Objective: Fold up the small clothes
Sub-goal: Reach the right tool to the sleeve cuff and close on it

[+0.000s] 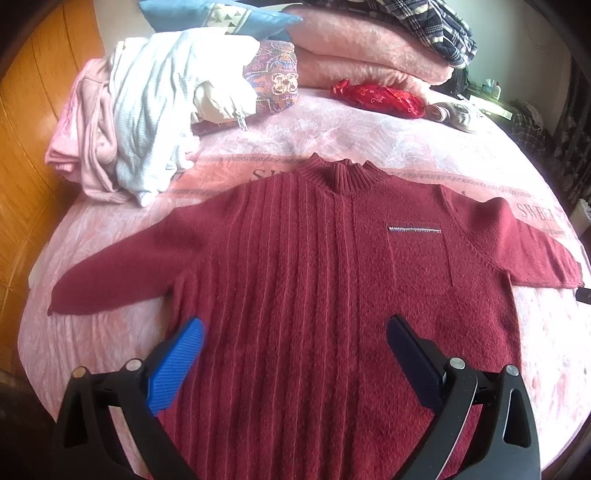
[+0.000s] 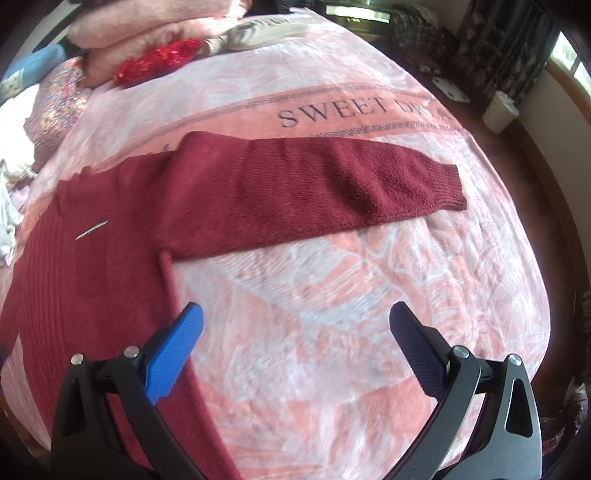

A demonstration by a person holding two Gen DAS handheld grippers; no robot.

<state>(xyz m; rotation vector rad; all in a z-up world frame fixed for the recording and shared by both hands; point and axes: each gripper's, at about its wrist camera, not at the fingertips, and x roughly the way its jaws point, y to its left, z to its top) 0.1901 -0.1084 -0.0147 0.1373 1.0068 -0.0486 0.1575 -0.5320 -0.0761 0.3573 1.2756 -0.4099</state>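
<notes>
Pink bedding (image 1: 424,155) printed with pale leaf shapes and a band of lettering covers the bed that fills both wrist views. Going left to right in the left wrist view: a wooden panel (image 1: 33,147) borders the bed; a heap of white and pale pink clothes (image 1: 147,122) lies at the far left; a patterned cushion (image 1: 277,79) sits just beside the heap; folded pink blankets (image 1: 362,48) are stacked behind it, with a dark plaid fabric (image 1: 436,26) on top; a shiny red packet (image 1: 380,98) lies in front of the blankets. Nearer the camera, the dark red sweater (image 1: 314,277) is spread flat, front up, collar pointing away, both sleeves stretched out to the sides — a short silver zip (image 1: 413,229) crosses its chest. The left tongs (image 1: 295,336) hover over the lower body of the sweater with the fingers wide apart, holding nothing; one finger (image 1: 177,369) carries a blue pad. In the right wrist view, the sweater body (image 2: 92,277) occupies the left side and one sleeve (image 2: 314,184) extends rightward across the bedding, its cuff lying flat. The right tongs (image 2: 295,325) are likewise spread and empty — the blue-padded finger (image 2: 173,358) hangs above the sweater's side edge, the dark finger above bare bedding.
</notes>
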